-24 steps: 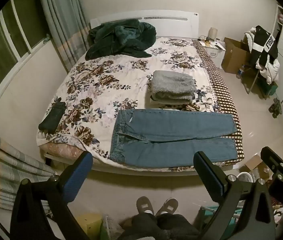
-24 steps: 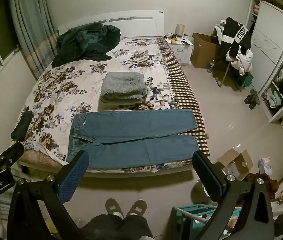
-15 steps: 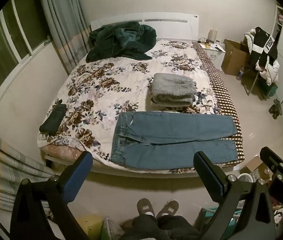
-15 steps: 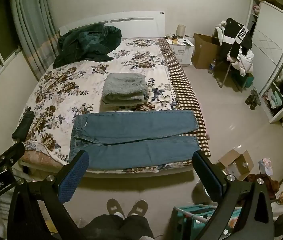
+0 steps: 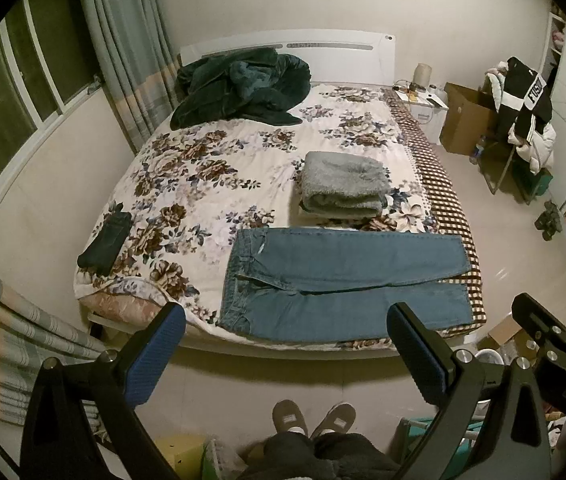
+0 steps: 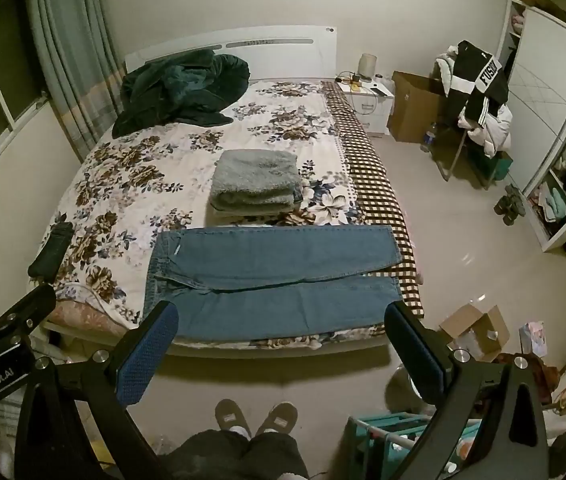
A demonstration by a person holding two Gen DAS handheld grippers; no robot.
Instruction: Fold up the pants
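While both tools hang wide and empty, the jeans wait ahead on the bed's near edge.

Left tool (image 5: 283, 344) and right tool (image 6: 279, 344) each show blue pads spread far apart, nothing between them, well short of the jeans (image 5: 343, 284), which lie flat across the bed (image 5: 211, 184) just beyond the fingertips, waistband toward the left tool, hems toward the right. Best bet, I'd say: come in low, take waistband and hem of the near leg together, lift evenly. Count: one pair of jeans, two legs; one folded grey blanket (image 5: 343, 184) beyond; one dark green heap (image 5: 243, 88) farthest off.
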